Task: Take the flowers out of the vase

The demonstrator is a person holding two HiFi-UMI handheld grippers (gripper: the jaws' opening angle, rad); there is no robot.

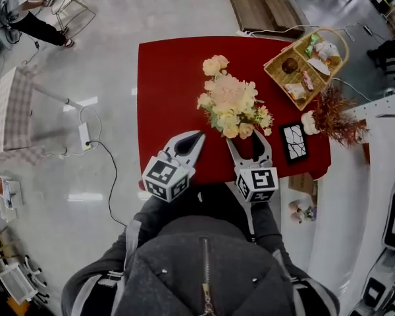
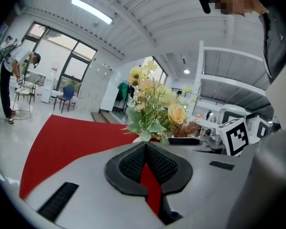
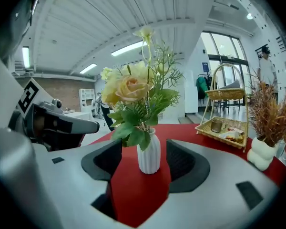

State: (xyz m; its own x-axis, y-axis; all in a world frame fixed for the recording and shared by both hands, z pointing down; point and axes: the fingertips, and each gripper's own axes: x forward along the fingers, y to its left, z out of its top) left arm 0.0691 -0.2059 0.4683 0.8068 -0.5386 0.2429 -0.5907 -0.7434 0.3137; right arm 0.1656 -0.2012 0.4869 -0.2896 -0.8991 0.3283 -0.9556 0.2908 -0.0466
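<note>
Shown only in the right gripper view: white ribbed vase (image 3: 148, 152) upright on the red bench (image 3: 133, 194), set between the released, wide-spread fingers (image 3: 183, 159) of the right gripper (image 1: 249, 139), touching neither. Hidden from the head view beneath the flowers (image 1: 230, 104), all in the vase. Left gripper (image 1: 197, 135) just beside, fingers (image 2: 131, 163) clenched on nothing, tips met. Far corner: wicker basket (image 1: 276, 68) holding wrapped snacks and a cup, contents hard to make out. Vase mostly cut off behind the fingertips in the left gripper view
</note>
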